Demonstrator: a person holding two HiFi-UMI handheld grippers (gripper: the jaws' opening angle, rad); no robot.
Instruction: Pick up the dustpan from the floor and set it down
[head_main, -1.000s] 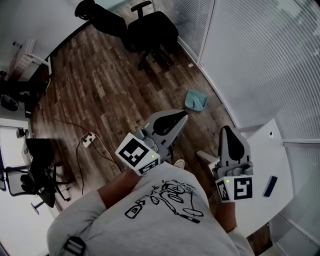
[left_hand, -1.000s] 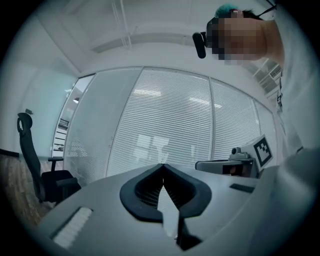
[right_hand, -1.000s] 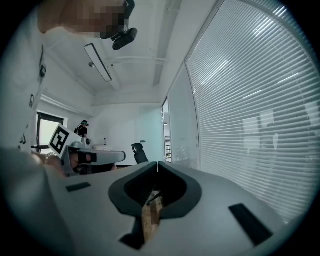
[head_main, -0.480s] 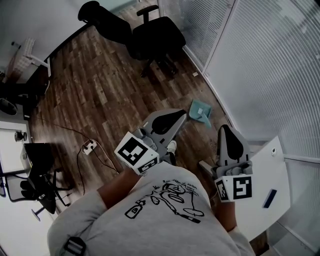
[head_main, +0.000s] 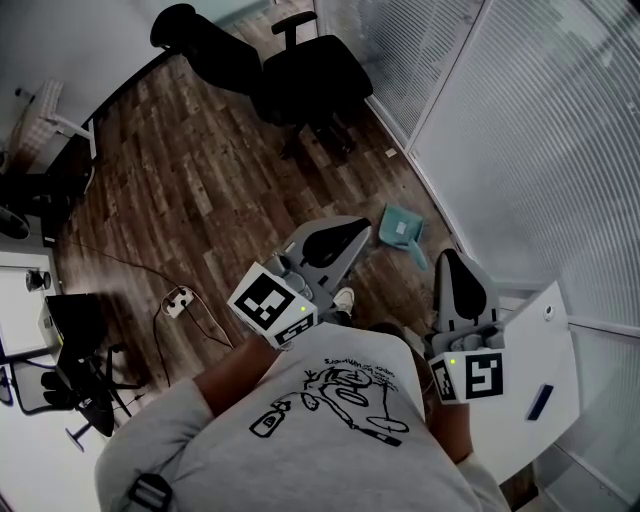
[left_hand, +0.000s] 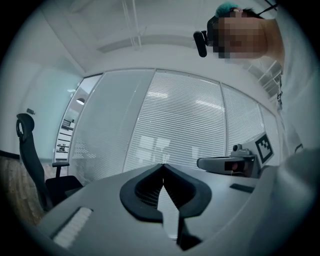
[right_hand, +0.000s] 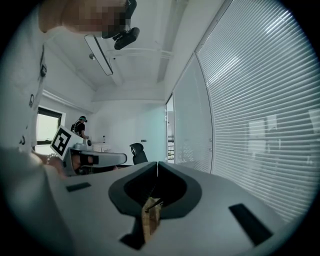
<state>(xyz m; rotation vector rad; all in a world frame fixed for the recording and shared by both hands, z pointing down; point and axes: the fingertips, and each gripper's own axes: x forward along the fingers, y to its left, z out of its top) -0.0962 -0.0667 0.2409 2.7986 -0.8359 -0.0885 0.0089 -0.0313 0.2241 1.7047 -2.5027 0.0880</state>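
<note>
Teal dustpan (head_main: 402, 231) lies untouched on the floor (head_main: 200, 170) by the blinds (head_main: 520, 130), just ahead of my left gripper (head_main: 360, 232) and right gripper (head_main: 452, 260), both closed and empty; next I likely stoop, open one and grasp it.

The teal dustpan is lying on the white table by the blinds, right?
Not quite. The teal dustpan is lying on the wooden floor by the blinds, not on the white table. The head view shows it.
</note>
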